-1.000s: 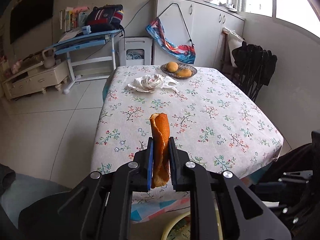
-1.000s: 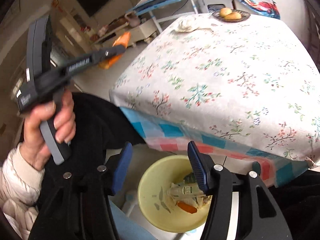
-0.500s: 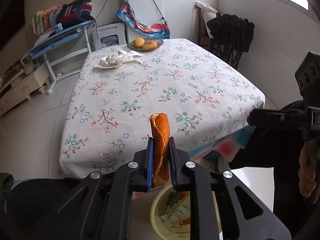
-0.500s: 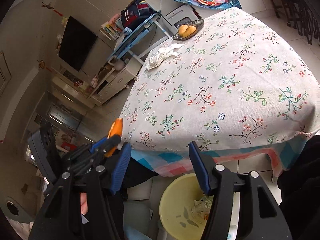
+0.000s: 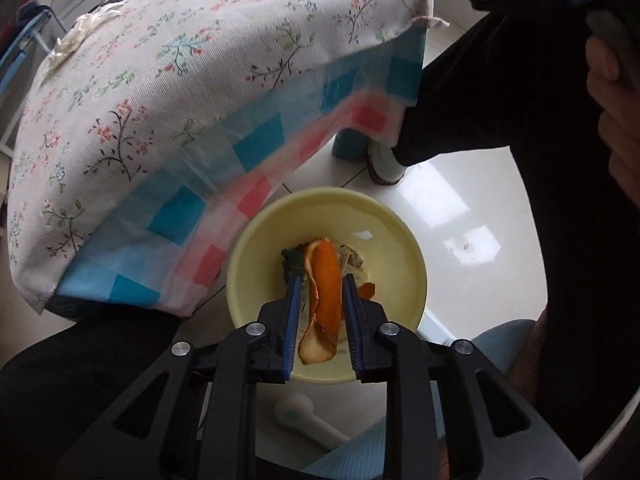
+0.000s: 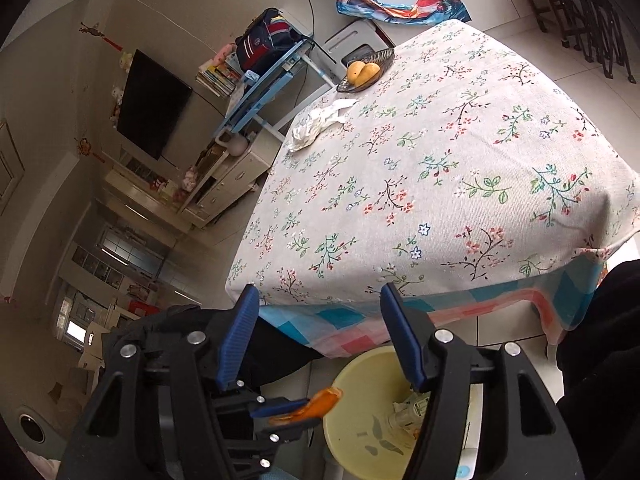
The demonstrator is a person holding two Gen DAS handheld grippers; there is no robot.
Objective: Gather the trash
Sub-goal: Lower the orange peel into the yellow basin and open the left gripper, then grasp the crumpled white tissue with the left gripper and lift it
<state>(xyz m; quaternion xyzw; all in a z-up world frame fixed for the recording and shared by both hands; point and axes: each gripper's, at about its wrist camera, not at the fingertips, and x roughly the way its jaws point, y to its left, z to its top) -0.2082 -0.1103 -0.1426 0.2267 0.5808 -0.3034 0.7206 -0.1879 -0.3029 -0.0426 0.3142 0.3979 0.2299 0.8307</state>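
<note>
A curled orange peel [image 5: 322,308] stands loosely between the blue pads of my left gripper [image 5: 320,280], whose jaws are opening; a gap shows on each side of it. The gripper points down into a pale yellow bin [image 5: 248,264] on the floor, which holds other scraps. In the right wrist view the same peel [image 6: 324,398] hangs over the bin's rim [image 6: 352,392]. My right gripper [image 6: 319,291] hovers at the table's near edge, jaws opening, nothing between them. A crumpled white wrapper [image 6: 320,124] lies at the far side of the floral tablecloth [image 6: 440,160].
A dish with yellow fruit [image 6: 364,72] sits at the table's far corner. The cloth's checked hem [image 5: 240,184] hangs right beside the bin. A white handled object [image 5: 304,416] and a teal shoe [image 5: 352,144] lie on the tiled floor. The person's dark trousers [image 5: 520,120] flank the bin.
My left gripper swung down from over the table edge until it points into the bin, and its pads have parted from the peel. The right gripper rolled and widened slightly.
</note>
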